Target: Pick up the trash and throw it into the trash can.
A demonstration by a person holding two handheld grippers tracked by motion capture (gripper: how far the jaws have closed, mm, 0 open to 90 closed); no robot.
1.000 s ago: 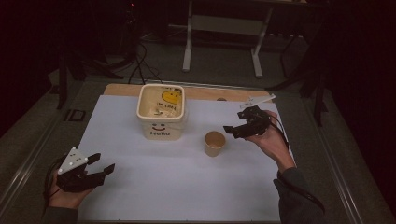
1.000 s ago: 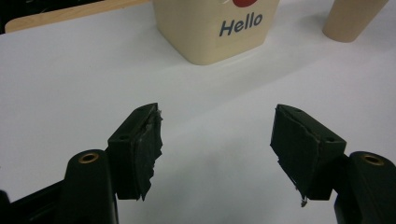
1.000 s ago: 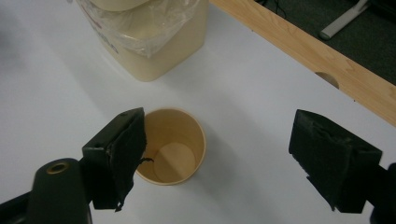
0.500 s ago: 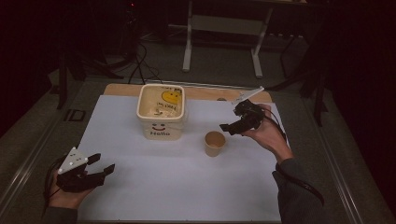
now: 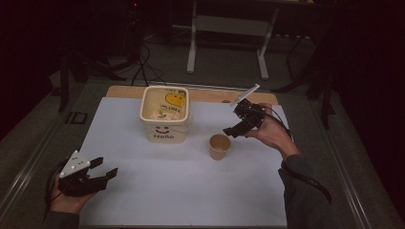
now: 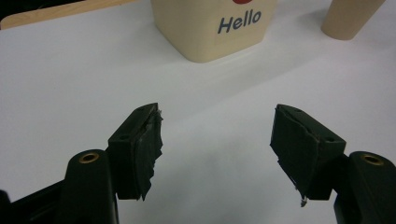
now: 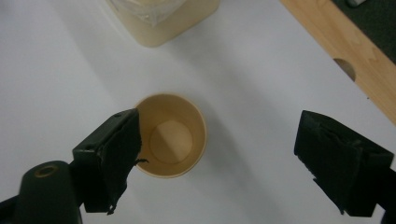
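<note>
The right gripper hangs above the white sheet with its jaws spread wide and nothing between them. In the right gripper view the paper cup stands upright and empty below it, its rim partly behind one finger, while the other finger is well apart from the cup over bare sheet. Beyond the cup stands the cream tub; the wooden table edge runs past the far finger.

The left gripper rests low near the sheet's near left corner, released, its jaws wide and empty. Open sheet lies ahead of its fingers up to the tub marked "Hello", with the cup further to the right.
</note>
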